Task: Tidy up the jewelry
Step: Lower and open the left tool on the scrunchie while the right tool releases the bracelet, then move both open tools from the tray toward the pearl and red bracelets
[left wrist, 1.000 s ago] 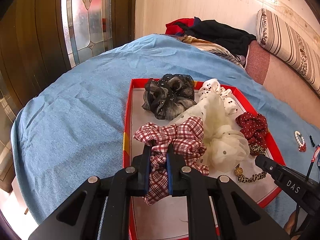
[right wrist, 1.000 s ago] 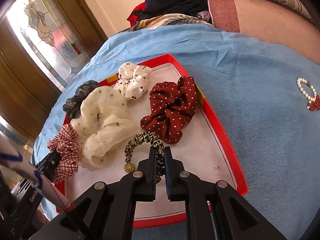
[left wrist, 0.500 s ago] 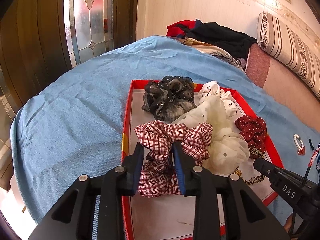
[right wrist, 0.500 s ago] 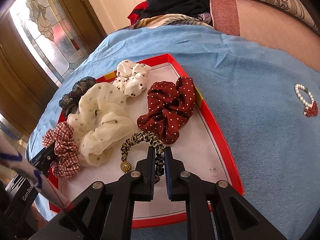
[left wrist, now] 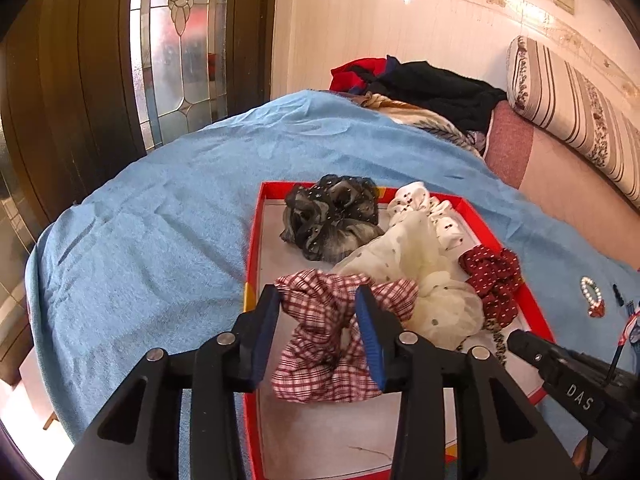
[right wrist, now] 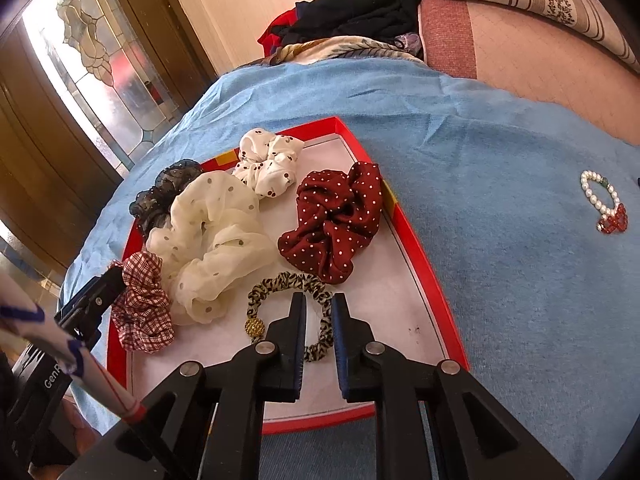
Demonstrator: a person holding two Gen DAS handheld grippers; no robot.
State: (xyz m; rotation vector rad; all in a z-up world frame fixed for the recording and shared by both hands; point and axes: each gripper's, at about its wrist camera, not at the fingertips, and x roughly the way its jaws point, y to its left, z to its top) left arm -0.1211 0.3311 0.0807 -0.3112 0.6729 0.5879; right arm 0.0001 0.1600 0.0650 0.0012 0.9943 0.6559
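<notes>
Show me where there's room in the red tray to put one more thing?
The red tray has bare white floor at its near end, between the leopard hair tie and the near rim, and beside the dark red dotted scrunchie. The far end is crowded: scrunchies overlap there.

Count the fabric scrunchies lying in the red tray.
5, none apparently hidden: black scrunchie far left, cherry-print scrunchie at the back, cream dotted scrunchie in the middle, maroon dotted scrunchie right, plaid scrunchie near left.
</notes>
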